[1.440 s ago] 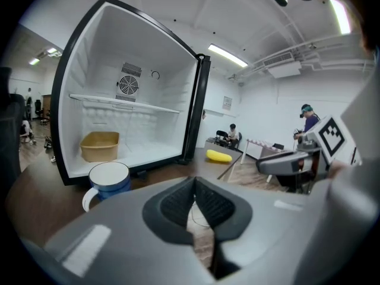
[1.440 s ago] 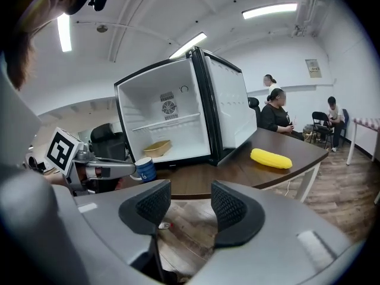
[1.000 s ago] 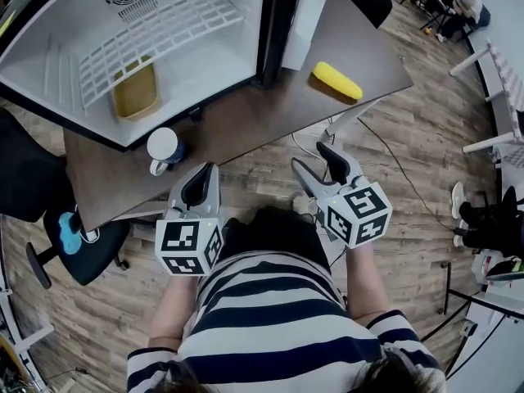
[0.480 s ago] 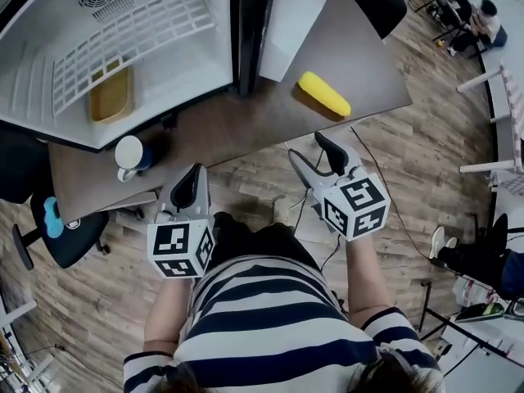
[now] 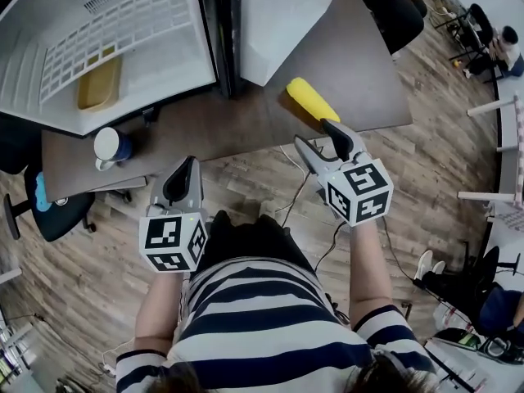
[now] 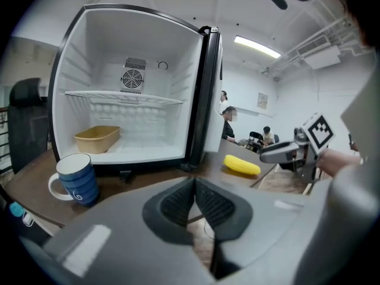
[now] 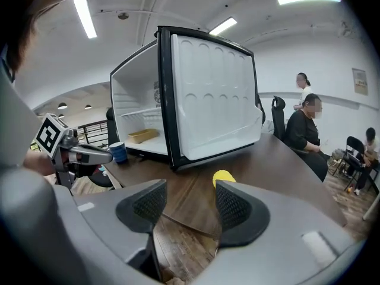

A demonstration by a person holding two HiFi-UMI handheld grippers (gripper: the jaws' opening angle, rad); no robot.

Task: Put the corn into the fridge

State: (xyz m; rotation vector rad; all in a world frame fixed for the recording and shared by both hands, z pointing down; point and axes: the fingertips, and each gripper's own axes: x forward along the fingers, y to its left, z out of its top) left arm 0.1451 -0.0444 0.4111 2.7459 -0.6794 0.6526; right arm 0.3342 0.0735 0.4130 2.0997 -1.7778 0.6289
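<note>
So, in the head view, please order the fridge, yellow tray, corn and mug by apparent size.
1. fridge
2. yellow tray
3. corn and mug: too alike to rank; the corn is longer, the mug rounder.

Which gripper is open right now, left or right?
The right gripper: its jaws stand apart, with the corn just beyond them on the table. The left gripper has its jaws together, nearer the mug.
</note>
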